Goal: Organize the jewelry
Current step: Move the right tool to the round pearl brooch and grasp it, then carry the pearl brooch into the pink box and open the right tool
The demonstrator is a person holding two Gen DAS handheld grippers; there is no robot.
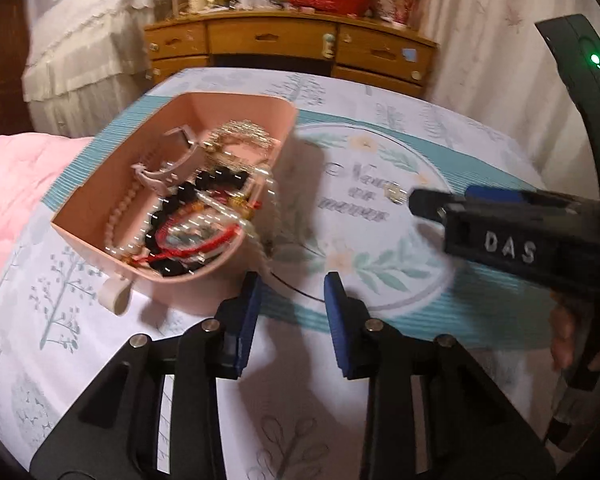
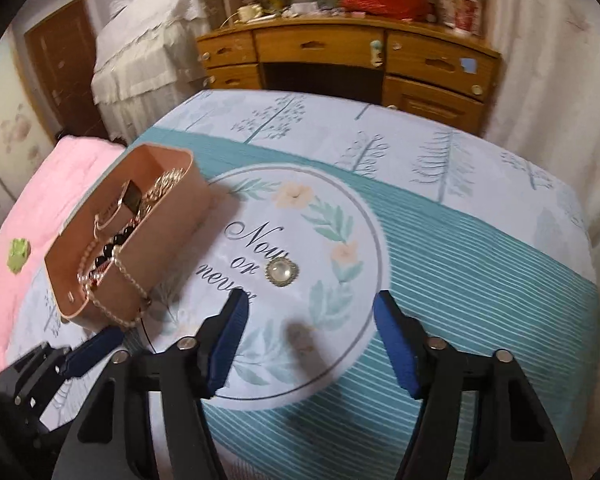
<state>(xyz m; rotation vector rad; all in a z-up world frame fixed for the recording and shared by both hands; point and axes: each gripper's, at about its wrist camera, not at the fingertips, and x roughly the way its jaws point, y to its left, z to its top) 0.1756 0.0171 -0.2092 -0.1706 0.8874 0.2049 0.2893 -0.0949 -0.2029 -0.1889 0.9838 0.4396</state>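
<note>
The round pearl-centred brooch with a gilt rim [image 2: 280, 273] is lying flat on the printed cloth just ahead of, and between, the wide-open empty jaws of the right gripper [image 2: 310, 312], nearer it than the open, empty left gripper [image 1: 292, 292] is sitting

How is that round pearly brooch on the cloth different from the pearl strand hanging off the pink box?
The brooch is one round domed stone in a gilt rim; the pearl strand is a chain of many small beads. The brooch lies flat, alone, on the tablecloth; the strand drapes over the pink box wall. Both look pearly white.
</note>
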